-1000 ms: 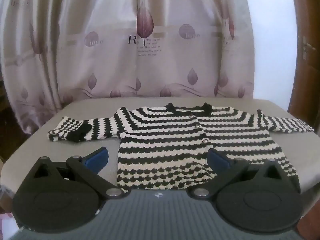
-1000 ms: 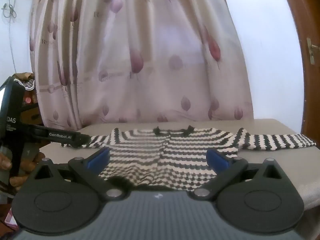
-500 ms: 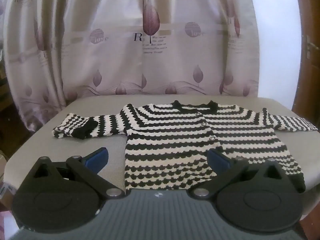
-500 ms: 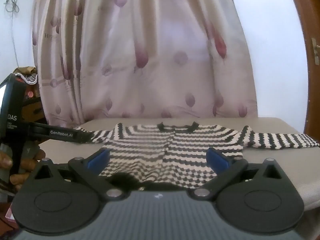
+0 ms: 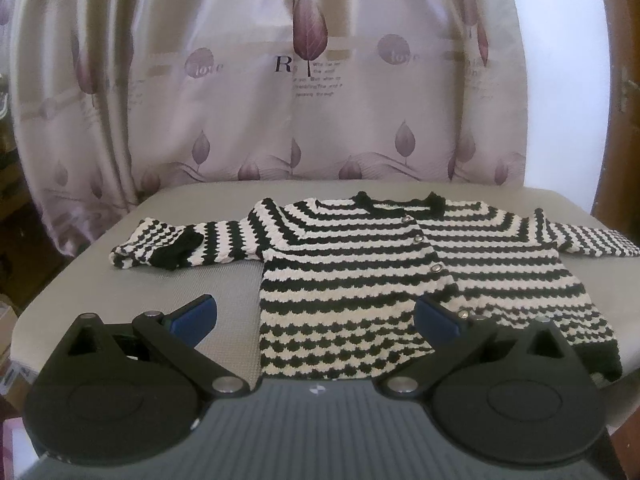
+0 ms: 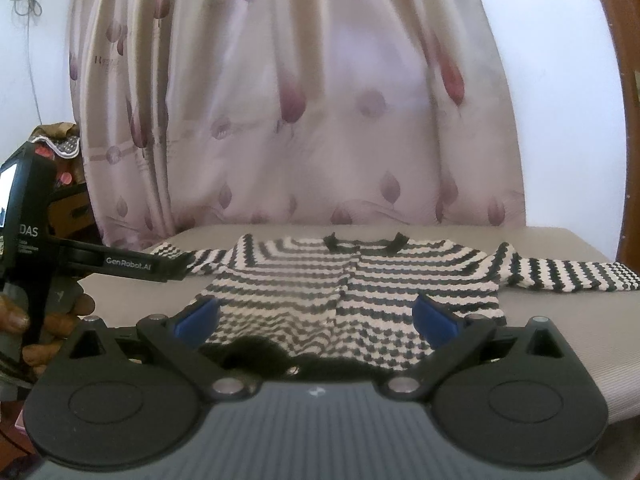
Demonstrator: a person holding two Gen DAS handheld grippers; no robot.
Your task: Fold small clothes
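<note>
A small black-and-white striped knit cardigan (image 5: 360,280) lies flat on a grey table (image 5: 200,280), sleeves spread to both sides, the left sleeve's cuff folded over (image 5: 176,248). My left gripper (image 5: 316,320) is open and empty, hovering above the cardigan's lower left hem. In the right wrist view the cardigan (image 6: 360,280) lies just ahead of my right gripper (image 6: 316,318), which is open and empty above the hem. The left gripper's body (image 6: 132,266) shows at the left of that view, held by a hand.
A pale curtain with purple leaf print (image 5: 304,100) hangs behind the table. A wooden door frame (image 6: 624,80) stands at the right. The table's far right part (image 6: 560,240) lies beyond the right sleeve (image 6: 568,276).
Both cameras have shifted slightly; the cardigan sits a little lower and more to the right in the left wrist view. The cardigan has not moved and both grippers stay open.
</note>
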